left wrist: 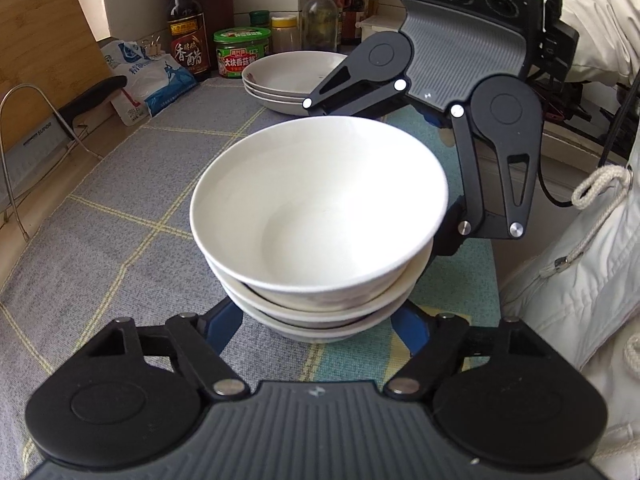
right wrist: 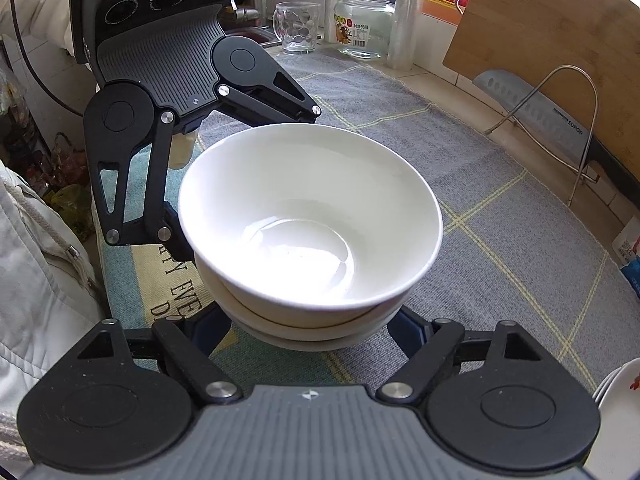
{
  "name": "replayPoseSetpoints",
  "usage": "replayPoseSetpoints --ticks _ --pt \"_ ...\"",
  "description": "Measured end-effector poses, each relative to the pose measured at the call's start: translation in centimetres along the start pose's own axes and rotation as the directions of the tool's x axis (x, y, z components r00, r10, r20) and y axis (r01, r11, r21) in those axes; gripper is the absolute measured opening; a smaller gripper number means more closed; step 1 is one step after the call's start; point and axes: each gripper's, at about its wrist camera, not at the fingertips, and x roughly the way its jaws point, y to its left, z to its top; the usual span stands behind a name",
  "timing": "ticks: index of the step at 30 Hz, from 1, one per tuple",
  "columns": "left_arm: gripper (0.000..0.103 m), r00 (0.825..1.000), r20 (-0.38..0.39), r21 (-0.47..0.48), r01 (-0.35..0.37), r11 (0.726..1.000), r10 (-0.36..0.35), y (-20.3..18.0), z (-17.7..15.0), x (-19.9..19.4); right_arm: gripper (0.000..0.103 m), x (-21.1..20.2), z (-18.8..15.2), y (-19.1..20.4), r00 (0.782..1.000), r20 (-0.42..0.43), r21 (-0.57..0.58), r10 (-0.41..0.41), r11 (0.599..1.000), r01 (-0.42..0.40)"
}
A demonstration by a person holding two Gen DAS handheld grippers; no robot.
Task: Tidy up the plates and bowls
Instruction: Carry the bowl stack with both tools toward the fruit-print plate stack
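A stack of three white bowls (left wrist: 320, 216) stands on the grey checked mat; it also shows in the right wrist view (right wrist: 310, 224). My left gripper (left wrist: 320, 320) is spread wide on both sides of the stack's base, its blue fingers (left wrist: 222, 328) beside the lowest bowl; whether they touch it is hidden. My right gripper (right wrist: 316, 328) stands the same way from the opposite side, fingers (right wrist: 412, 332) flanking the base. Each gripper shows in the other's view, behind the bowls. A stack of three shallow white plates (left wrist: 292, 80) sits further back on the mat.
Sauce bottles and jars (left wrist: 236, 52) line the back wall. A cutting board (right wrist: 552, 40) and a cleaver on a wire rack (right wrist: 560, 120) stand along the mat's edge. A glass mug (right wrist: 296, 28) and jar (right wrist: 364, 24) stand far back. My white jacket (left wrist: 580, 280) is close.
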Motion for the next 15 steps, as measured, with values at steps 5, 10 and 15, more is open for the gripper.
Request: replayPoseSetpoints --ticks 5,10,15 --pt "0.082 1.000 -0.005 0.009 0.014 1.000 -0.014 0.27 0.06 0.02 0.088 0.08 0.06 -0.07 1.000 -0.001 -0.006 0.002 1.000 -0.002" --pt "0.083 0.999 -0.007 0.023 0.034 0.999 -0.034 0.63 0.09 0.03 0.088 0.16 0.20 -0.24 1.000 0.000 -0.012 0.012 1.000 -0.012" --pt "0.085 0.999 -0.007 0.032 0.041 0.999 -0.041 0.79 0.19 0.18 0.090 0.32 0.13 -0.35 1.000 0.007 -0.021 0.020 1.000 -0.020"
